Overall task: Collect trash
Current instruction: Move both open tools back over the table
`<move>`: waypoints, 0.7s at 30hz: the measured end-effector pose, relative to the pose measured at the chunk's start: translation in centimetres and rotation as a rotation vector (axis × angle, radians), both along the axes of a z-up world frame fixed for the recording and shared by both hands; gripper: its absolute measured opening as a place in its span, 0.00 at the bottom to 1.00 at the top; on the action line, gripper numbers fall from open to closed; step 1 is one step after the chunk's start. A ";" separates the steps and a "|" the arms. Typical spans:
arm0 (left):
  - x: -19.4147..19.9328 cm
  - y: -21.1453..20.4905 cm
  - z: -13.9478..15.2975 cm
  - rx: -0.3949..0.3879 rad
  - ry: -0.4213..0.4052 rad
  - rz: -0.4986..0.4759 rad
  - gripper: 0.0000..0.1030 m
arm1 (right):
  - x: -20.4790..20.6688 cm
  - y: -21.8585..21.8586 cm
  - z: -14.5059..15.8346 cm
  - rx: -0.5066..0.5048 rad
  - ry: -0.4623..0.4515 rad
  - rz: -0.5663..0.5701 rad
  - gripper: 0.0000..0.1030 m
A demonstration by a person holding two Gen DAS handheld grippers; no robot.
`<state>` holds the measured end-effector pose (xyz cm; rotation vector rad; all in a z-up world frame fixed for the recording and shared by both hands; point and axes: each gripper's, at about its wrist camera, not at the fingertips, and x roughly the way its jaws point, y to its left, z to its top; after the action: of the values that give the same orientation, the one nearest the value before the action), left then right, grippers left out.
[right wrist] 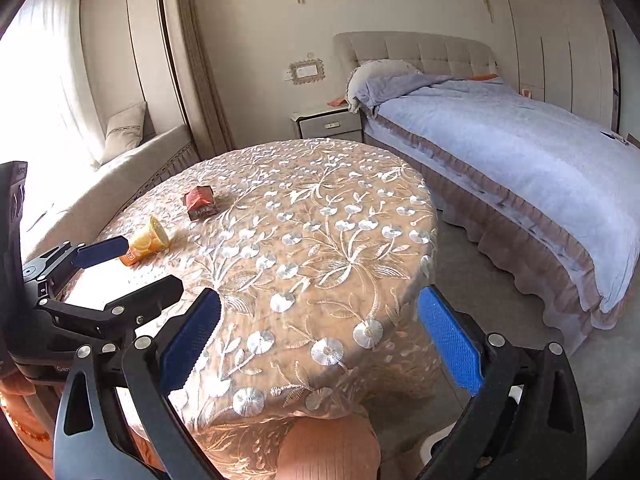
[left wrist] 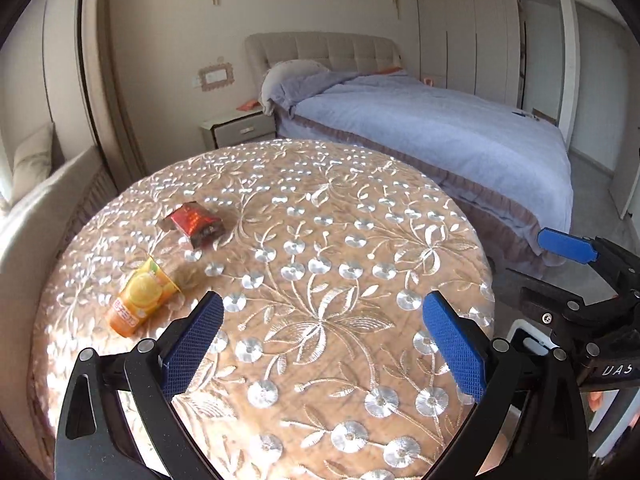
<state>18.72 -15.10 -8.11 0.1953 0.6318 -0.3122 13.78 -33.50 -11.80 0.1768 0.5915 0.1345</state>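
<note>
A home bedroom: made bed (left wrist: 420,120), nightstand (left wrist: 240,130), wardrobe doors (left wrist: 468,28).

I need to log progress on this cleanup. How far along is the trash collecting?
Nothing looks collected yet. The orange cup lies on its side and the red wrapper sits beyond it, both on the round table. Nothing is in hand: the left gripper and right gripper are open and empty. Both pieces remain; no bin is visible.
</note>
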 end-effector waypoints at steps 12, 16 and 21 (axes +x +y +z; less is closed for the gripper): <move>7.0 10.7 -0.7 -0.061 0.053 0.253 0.95 | 10.6 10.8 1.0 -0.019 0.025 0.213 0.96; 9.9 14.0 -2.2 -0.093 0.117 0.334 0.95 | 14.0 14.2 0.8 -0.084 0.015 0.242 0.96; 11.6 15.9 -4.7 -0.126 0.191 0.335 0.95 | 18.1 16.4 0.0 -0.088 0.056 0.260 0.96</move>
<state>30.34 0.79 -12.79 -0.0636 0.8181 -0.0464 31.86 -17.09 -11.75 0.0172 0.6740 0.3553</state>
